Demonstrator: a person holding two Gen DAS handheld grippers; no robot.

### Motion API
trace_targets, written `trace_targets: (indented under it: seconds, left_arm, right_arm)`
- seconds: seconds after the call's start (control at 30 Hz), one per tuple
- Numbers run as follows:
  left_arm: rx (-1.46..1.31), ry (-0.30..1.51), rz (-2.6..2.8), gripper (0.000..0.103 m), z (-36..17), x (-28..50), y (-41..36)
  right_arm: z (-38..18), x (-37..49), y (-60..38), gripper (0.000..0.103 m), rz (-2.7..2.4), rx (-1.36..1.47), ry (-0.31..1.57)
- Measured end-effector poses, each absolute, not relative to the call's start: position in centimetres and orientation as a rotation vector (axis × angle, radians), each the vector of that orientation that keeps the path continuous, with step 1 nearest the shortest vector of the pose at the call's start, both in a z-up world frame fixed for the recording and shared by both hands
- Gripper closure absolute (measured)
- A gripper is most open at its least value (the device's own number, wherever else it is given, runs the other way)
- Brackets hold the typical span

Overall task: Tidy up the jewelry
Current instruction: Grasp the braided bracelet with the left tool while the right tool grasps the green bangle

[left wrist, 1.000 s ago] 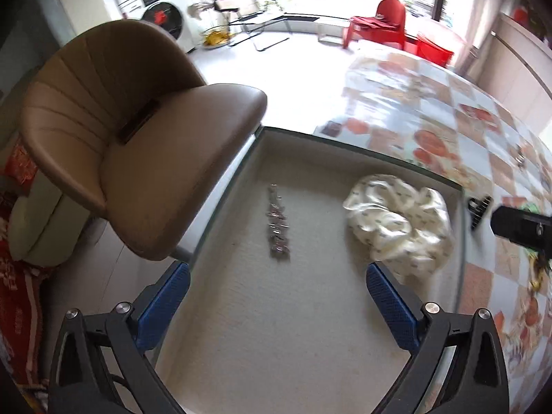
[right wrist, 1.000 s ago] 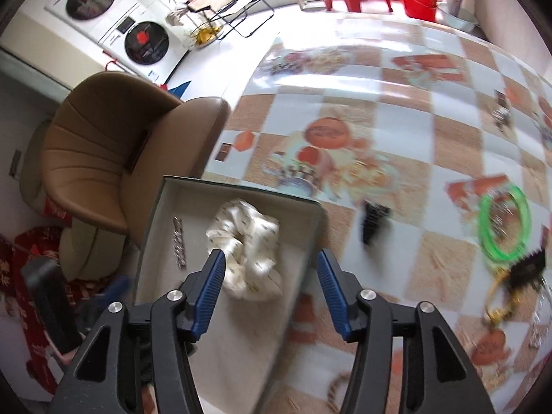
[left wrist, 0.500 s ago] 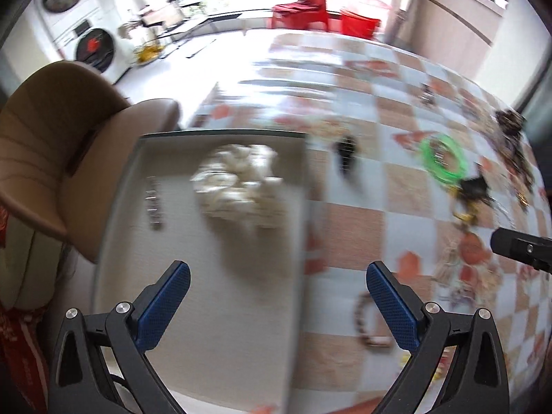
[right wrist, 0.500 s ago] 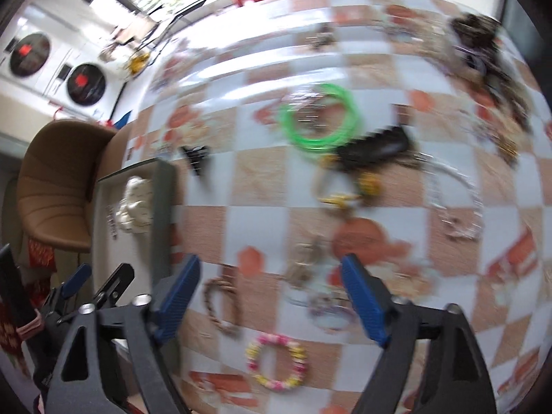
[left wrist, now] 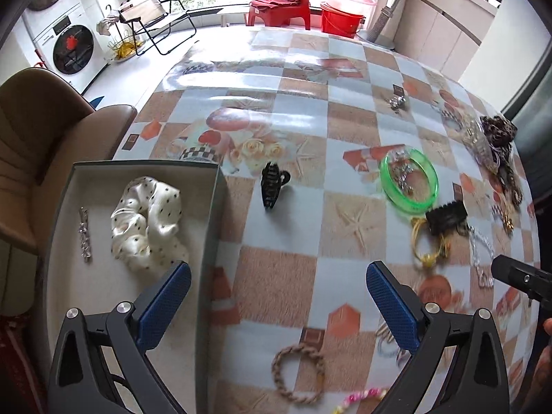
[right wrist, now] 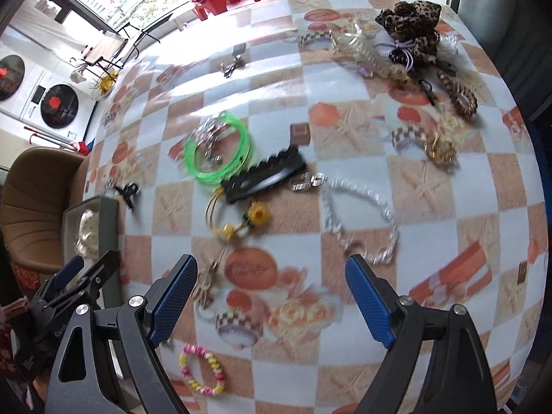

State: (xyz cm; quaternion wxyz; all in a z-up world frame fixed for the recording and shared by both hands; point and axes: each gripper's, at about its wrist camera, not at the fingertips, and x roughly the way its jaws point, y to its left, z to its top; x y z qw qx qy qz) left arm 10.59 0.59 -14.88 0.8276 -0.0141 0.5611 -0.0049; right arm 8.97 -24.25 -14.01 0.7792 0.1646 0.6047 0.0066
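A grey tray (left wrist: 215, 207) at the table's left edge holds a white dotted scrunchie (left wrist: 146, 222) and a silver chain (left wrist: 84, 234). My left gripper (left wrist: 277, 296) hangs open over the tray's right wall and the tablecloth, nothing between its fingers. A braided brown bracelet (left wrist: 298, 374) lies just below it, a black claw clip (left wrist: 272, 184) beyond it. My right gripper (right wrist: 270, 293) is open and empty above the tablecloth. Ahead of it lie a clear bead necklace (right wrist: 358, 220), a yellow flower bangle (right wrist: 238, 220), a black comb clip (right wrist: 264, 177) and a green bangle (right wrist: 219, 153). A pink-yellow bead bracelet (right wrist: 201, 369) lies beneath it.
A leopard scrunchie (right wrist: 410, 24) with hair ties and a brown coil tie (right wrist: 459, 93) are heaped at the far right. A gold piece (right wrist: 440, 150) and a small silver charm (right wrist: 234, 62) lie farther out. A brown chair (left wrist: 41, 158) stands beside the tray.
Both grippers have swung right, away from the tray and out over the tablecloth. The right gripper's jaws opened wider after leaving the scrunchie in the tray.
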Motion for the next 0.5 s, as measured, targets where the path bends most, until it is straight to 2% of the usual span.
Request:
trace_targets:
  seconds: [0.5]
  left_arm:
    - [-0.026, 1.257, -0.006, 0.000, -16.9, 5.9, -0.6]
  right_arm:
    - [-16.1, 16.7, -22.6, 0.014, 0.042, 0.201, 1.285]
